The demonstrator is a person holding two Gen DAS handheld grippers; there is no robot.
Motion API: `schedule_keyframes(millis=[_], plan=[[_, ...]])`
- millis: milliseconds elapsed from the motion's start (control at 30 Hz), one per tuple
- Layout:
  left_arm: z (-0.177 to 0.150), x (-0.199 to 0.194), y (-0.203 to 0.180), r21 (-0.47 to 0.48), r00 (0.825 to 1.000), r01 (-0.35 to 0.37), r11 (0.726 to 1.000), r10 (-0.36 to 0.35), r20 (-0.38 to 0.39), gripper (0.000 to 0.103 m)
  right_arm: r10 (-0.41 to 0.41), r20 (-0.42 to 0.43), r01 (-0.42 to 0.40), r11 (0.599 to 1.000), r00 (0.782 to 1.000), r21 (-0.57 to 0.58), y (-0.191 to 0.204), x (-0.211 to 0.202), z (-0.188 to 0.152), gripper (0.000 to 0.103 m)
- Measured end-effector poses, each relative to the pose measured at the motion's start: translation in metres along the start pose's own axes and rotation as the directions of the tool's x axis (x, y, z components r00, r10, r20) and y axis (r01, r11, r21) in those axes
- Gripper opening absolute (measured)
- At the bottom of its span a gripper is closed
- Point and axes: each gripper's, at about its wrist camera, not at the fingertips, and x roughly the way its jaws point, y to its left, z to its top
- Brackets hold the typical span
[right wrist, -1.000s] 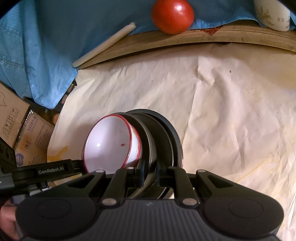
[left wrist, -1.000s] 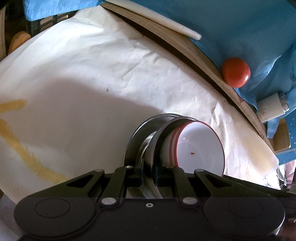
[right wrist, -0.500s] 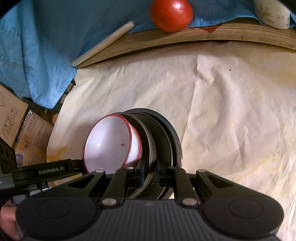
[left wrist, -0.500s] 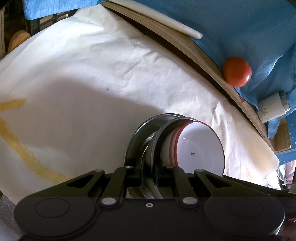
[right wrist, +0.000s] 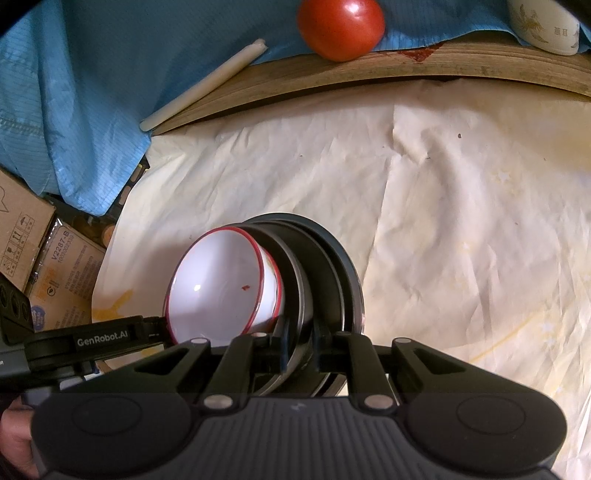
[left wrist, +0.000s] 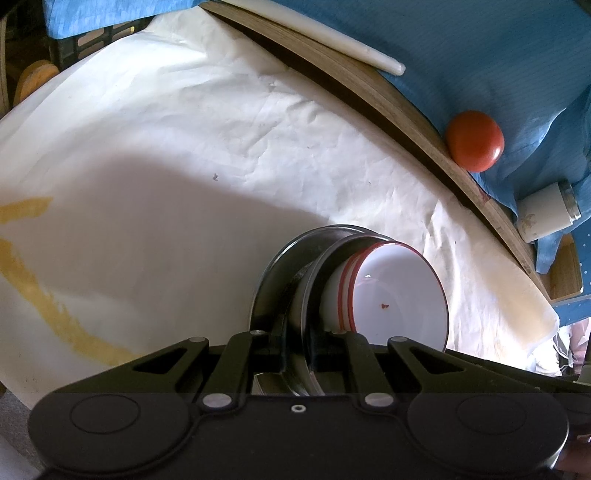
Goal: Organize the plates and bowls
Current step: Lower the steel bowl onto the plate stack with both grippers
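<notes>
A stack of metal plates (left wrist: pixel 280 280) with nested white red-rimmed bowls (left wrist: pixel 399 295) on top is held between both grippers above the white paper. My left gripper (left wrist: pixel 297 354) is shut on the plates' rim from one side. My right gripper (right wrist: pixel 299 350) is shut on the rim of the same plates (right wrist: pixel 325 273) from the opposite side, with the white bowls (right wrist: pixel 221 288) to the left of its fingers. The left gripper's body (right wrist: pixel 85 339) shows at the lower left of the right wrist view.
Crumpled white paper (left wrist: pixel 184 147) covers the table. A wooden board edge (right wrist: pixel 369 74) runs along the back with a red tomato (right wrist: pixel 340 26), a white stick (right wrist: pixel 203 85) and a white cup (right wrist: pixel 543 26) on blue cloth (right wrist: pixel 74 74). Cardboard boxes (right wrist: pixel 44 258) stand at the left.
Both grippers and the held stack have drifted slightly; the tomato and back edge shift a little in both views. The grip is unchanged.
</notes>
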Motion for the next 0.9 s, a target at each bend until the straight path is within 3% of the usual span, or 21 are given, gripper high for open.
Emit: schedule_keyframes(millis=[900], plan=[[-0.0025, 0.0009, -0.0005, 0.014, 1.000, -0.008, 1.000, 0.008, 0.002, 0.010, -0.021, 0.006, 0.021, 0.999, 1.000, -0.040, 0.0052, -0.0012, -0.0004, 0.016]])
